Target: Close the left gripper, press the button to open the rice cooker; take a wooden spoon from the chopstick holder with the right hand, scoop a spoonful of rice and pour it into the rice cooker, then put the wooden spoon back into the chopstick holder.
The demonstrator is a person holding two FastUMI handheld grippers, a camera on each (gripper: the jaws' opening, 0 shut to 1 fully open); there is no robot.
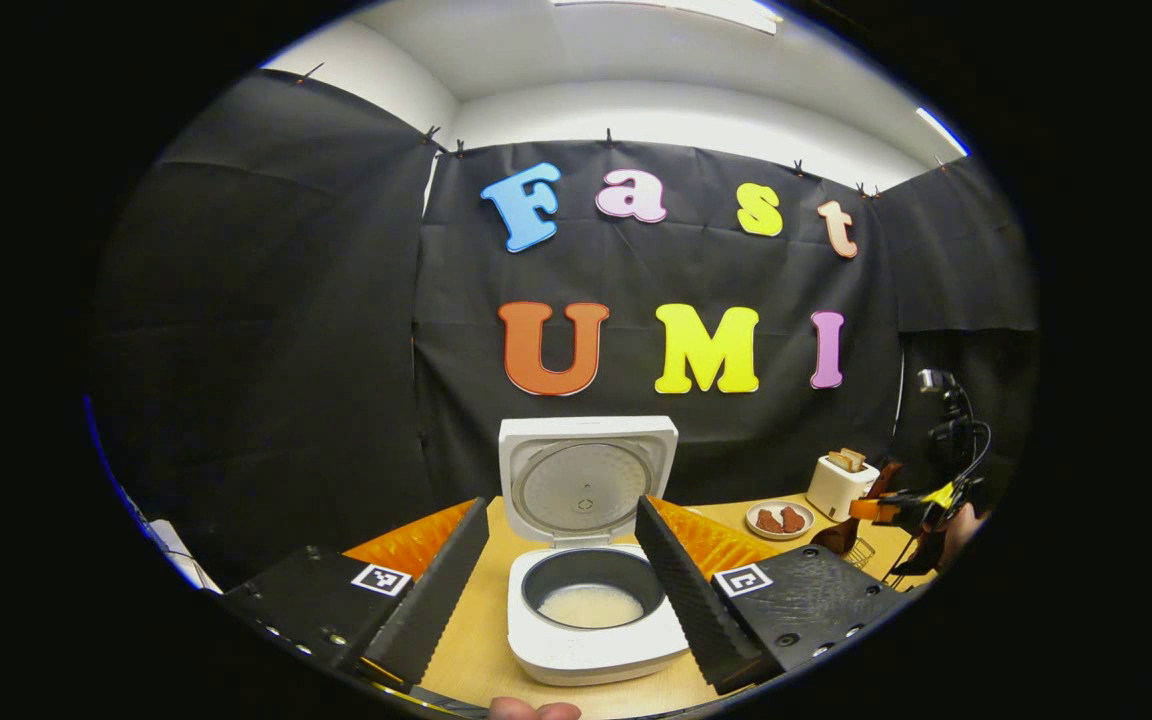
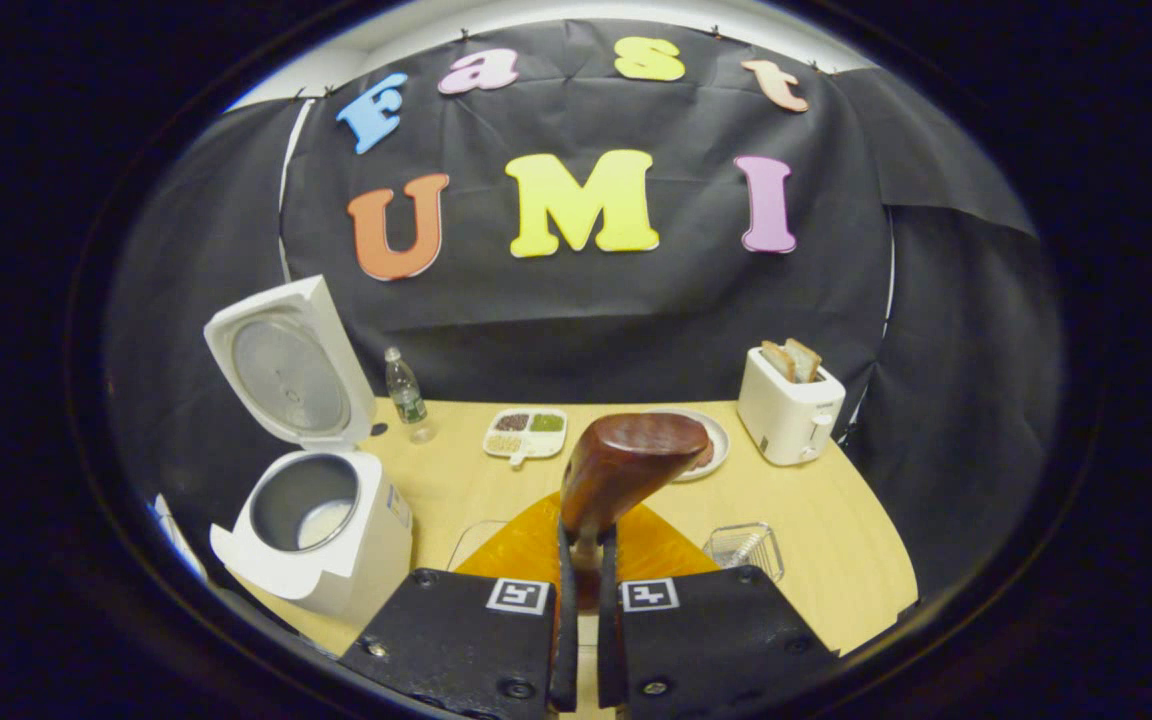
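Fingers of the right gripper (image 2: 584,600) stand narrowed to a slit, clamped from both sides on the handle of the dark brown wooden spoon (image 2: 626,470), whose bowl rises above the table, right of the white rice cooker (image 2: 321,530). The left gripper (image 1: 561,590) is spread wide, holding nothing, its fingers framing that cooker, whose lid stands up with pale rice in the pot.

The wooden spoon (image 2: 626,470) hides part of the plate (image 2: 714,440) behind it.

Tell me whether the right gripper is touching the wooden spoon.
Touching. In the right gripper view, the right gripper has both fingers pressed on the wooden spoon handle, its bowl standing up ahead.
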